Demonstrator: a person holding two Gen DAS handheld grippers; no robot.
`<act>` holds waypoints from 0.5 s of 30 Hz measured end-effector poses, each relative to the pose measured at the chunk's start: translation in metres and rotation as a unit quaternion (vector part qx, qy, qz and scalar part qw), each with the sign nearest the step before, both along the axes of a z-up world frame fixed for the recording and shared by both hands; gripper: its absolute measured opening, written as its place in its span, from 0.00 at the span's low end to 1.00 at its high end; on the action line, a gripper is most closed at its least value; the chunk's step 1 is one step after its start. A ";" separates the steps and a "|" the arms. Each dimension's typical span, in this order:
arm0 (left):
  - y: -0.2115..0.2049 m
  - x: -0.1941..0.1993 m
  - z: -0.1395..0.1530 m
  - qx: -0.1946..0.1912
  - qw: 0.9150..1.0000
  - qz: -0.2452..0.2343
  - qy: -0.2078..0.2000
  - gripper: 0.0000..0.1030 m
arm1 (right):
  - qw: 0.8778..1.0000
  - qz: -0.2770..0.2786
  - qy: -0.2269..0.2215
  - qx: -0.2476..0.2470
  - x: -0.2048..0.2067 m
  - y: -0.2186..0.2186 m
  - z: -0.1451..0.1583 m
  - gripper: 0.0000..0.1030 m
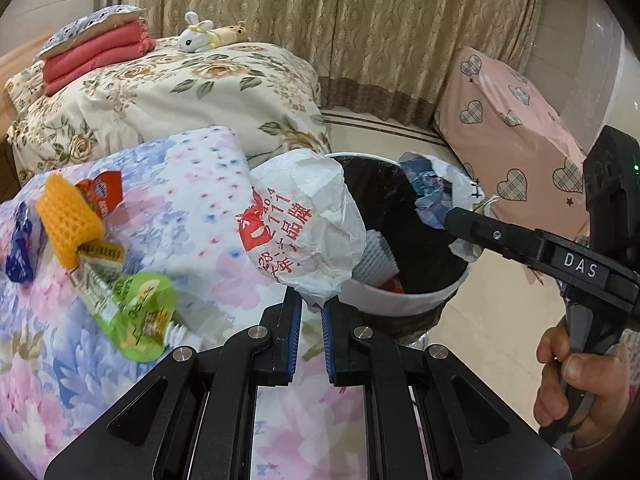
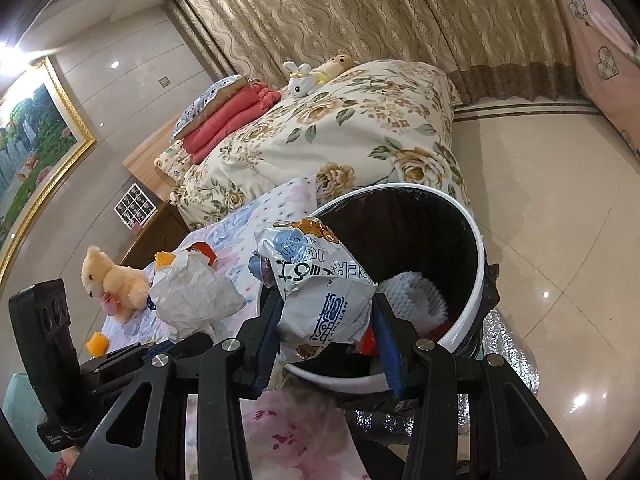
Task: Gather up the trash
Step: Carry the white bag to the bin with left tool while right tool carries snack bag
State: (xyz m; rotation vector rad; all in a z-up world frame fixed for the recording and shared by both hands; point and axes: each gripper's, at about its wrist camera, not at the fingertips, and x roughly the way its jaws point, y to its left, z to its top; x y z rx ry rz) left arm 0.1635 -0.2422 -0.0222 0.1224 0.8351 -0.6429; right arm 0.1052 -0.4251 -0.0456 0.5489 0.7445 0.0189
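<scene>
My left gripper [image 1: 311, 307] is shut on a crumpled white paper wrapper with red print [image 1: 304, 220], held at the near left rim of the white trash bin with a black liner [image 1: 404, 300]. It also shows in the right wrist view [image 2: 192, 296]. My right gripper [image 2: 326, 320] is shut on a blue-and-white snack bag [image 2: 320, 292], held over the bin's near rim [image 2: 476, 280]; the bag also shows in the left wrist view [image 1: 432, 192]. A white brush-like item [image 2: 412, 296] and red trash lie in the bin.
On the floral bedspread [image 1: 192, 200] lie a green pouch [image 1: 140, 316], a yellow mesh item [image 1: 68, 220], a red wrapper [image 1: 104, 192] and a blue packet [image 1: 22, 248]. A teddy bear [image 2: 112, 280] sits further back. Tiled floor [image 2: 560, 240] lies right of the bin.
</scene>
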 end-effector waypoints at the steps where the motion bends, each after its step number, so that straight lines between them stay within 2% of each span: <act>1: -0.002 0.001 0.000 0.001 1.000 -0.001 0.000 0.09 | 1.000 0.000 0.001 0.000 0.001 -0.001 -0.001 0.43; 15: -0.028 0.011 -0.008 0.010 1.000 -0.016 0.006 0.09 | 1.000 -0.005 0.020 0.006 0.011 -0.018 -0.013 0.45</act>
